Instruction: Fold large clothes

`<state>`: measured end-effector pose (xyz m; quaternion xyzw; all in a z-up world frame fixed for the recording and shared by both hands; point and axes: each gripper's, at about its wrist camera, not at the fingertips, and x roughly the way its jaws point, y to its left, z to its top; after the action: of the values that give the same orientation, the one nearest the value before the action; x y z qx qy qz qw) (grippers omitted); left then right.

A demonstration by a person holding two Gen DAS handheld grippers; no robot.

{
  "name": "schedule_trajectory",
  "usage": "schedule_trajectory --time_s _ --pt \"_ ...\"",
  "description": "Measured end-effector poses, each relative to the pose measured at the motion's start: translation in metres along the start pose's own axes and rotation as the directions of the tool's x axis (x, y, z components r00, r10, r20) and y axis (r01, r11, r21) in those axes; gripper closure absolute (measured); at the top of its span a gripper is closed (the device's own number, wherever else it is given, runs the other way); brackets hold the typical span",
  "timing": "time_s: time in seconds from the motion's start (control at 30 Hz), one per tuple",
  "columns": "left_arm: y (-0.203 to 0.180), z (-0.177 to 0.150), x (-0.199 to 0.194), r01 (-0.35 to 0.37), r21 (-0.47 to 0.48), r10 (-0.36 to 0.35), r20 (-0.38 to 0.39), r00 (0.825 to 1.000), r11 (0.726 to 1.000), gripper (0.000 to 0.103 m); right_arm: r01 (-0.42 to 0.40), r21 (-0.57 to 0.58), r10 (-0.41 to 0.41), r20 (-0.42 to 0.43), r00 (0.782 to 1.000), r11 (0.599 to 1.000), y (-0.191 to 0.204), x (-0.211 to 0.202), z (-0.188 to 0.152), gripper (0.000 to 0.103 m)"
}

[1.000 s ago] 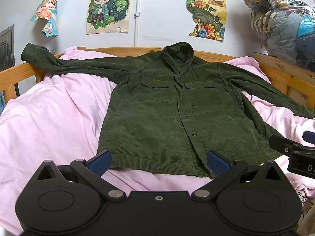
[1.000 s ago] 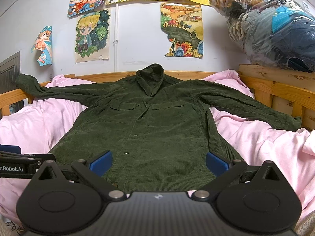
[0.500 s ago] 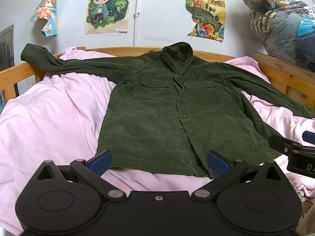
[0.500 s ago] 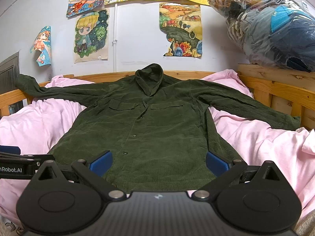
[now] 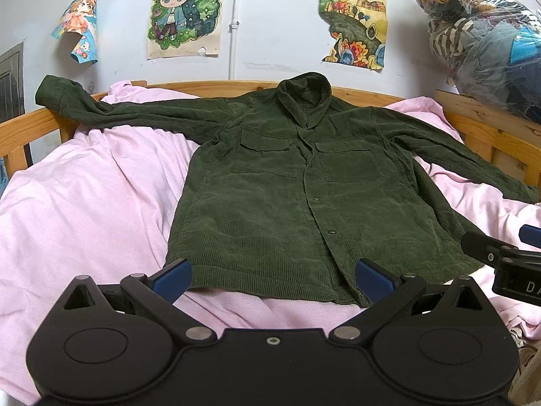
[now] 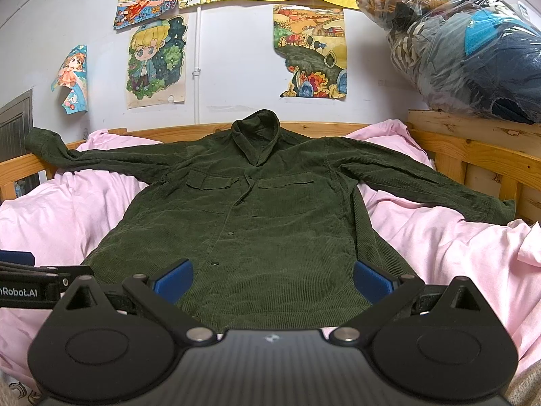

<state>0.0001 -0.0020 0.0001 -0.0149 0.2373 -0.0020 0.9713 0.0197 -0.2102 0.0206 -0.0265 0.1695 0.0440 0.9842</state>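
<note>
A dark green corduroy shirt (image 5: 297, 199) (image 6: 257, 223) lies flat and face up on the pink sheet (image 5: 88, 203), collar toward the wall, both sleeves spread sideways. Its left cuff (image 5: 54, 93) hangs over the wooden rail. My left gripper (image 5: 272, 279) hovers open just before the hem, nothing between its blue pads. My right gripper (image 6: 272, 280) is open too, above the hem's right half. Each gripper shows at the edge of the other's view.
A wooden bed frame (image 5: 487, 135) rings the mattress on the left, back and right. A clear plastic bag of clothes (image 6: 466, 47) sits on the right rail. Posters (image 6: 155, 64) hang on the white wall behind.
</note>
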Motion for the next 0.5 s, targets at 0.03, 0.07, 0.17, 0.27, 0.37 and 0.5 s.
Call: schedule_trajectory --time_s 0.03,0.07,0.17,0.27,0.37,0.5 --pt "0.0 0.0 0.0 0.0 0.0 0.0 0.0 1.0 1.0 0.001 -0.001 0.0 0.001 0.0 1.0 1.0 0.0 0.0 0.0 0.0" --pt "0.0 0.0 0.0 0.0 0.0 0.0 0.0 1.0 1.0 0.001 -0.001 0.0 0.001 0.0 1.0 1.0 0.0 0.0 0.001 0.0" --pt "-0.001 0.0 0.0 -0.001 0.002 0.001 0.0 1.0 1.0 0.001 0.0 -0.001 0.0 -0.001 1.0 1.0 -0.001 0.0 0.002 0.0" --pt "-0.002 -0.001 0.0 0.0 0.003 0.0 -0.001 1.0 1.0 0.001 0.004 -0.002 -0.004 -0.005 1.0 1.0 -0.002 0.002 0.001 0.0" --pt "-0.003 -0.002 0.0 0.001 0.003 -0.001 -0.008 1.0 1.0 0.001 0.009 -0.001 -0.009 -0.016 1.0 1.0 -0.01 0.003 0.0 0.0" --pt "-0.004 -0.002 0.001 0.0 0.006 0.0 -0.015 1.0 1.0 0.001 0.014 -0.003 -0.014 -0.022 1.0 1.0 -0.01 0.004 -0.001 0.0"
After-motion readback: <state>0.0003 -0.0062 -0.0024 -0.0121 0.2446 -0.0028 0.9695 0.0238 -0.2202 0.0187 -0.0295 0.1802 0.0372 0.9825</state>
